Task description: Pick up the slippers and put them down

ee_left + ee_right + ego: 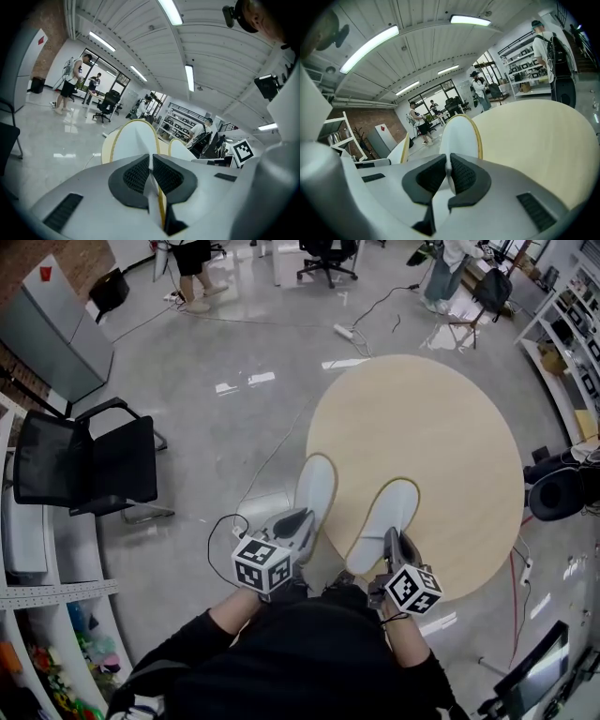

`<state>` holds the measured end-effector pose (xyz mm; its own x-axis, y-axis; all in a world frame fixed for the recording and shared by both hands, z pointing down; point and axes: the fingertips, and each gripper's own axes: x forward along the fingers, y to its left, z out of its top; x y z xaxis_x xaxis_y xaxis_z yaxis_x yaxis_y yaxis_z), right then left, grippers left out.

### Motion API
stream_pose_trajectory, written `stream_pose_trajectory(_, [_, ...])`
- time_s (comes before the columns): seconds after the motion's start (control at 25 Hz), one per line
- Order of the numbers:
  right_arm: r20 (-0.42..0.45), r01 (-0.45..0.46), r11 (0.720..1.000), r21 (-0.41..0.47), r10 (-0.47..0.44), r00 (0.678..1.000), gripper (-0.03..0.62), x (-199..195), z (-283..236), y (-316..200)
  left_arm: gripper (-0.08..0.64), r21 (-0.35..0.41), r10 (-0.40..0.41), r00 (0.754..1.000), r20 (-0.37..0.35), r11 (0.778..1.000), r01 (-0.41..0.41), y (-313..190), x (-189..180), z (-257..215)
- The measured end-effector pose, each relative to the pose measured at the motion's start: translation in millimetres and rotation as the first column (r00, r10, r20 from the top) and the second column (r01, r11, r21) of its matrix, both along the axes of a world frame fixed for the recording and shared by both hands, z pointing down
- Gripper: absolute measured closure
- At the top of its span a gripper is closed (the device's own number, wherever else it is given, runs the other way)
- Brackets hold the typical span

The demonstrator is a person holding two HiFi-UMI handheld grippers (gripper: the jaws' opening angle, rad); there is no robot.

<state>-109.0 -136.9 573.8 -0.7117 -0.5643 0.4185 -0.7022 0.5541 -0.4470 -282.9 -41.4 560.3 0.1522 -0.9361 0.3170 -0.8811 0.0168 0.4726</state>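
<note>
Left gripper [292,521], fingers [136,177] tight on left slipper [315,486] at the worktop [450,418] edge; right gripper [393,545], fingers [464,176] tight on right slipper [389,517] over bare worktop.

Bright, even indoor light. Source: ceiling strip lamps [171,11] overhead. Their reflections glare as white patches on the glossy floor [248,381]. Shadows on the table [450,427] are faint and soft. The slippers [314,488] read white, with little surface detail. Head view sharp, straight lines bowed at the edges. Both gripper views: strong fisheye, dark vignetted corners.
</note>
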Motion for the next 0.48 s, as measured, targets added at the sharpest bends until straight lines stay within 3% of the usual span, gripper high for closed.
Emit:
stream_pose_trajectory(0.24, [-0.032,0.02,1.0,-0.013,-0.021,0.999,0.561,-16,5,-2,0.523,-0.021,-0.01,0.999,-0.041,1.0,0.009,1,-7,11])
stream_pose_trajectory(0.48, [-0.005,0.057,0.998,-0.025,-0.057,0.998,0.561,-43,10,-18,0.523,-0.043,-0.013,1.0,-0.025,0.999,0.012,-8,-14,12])
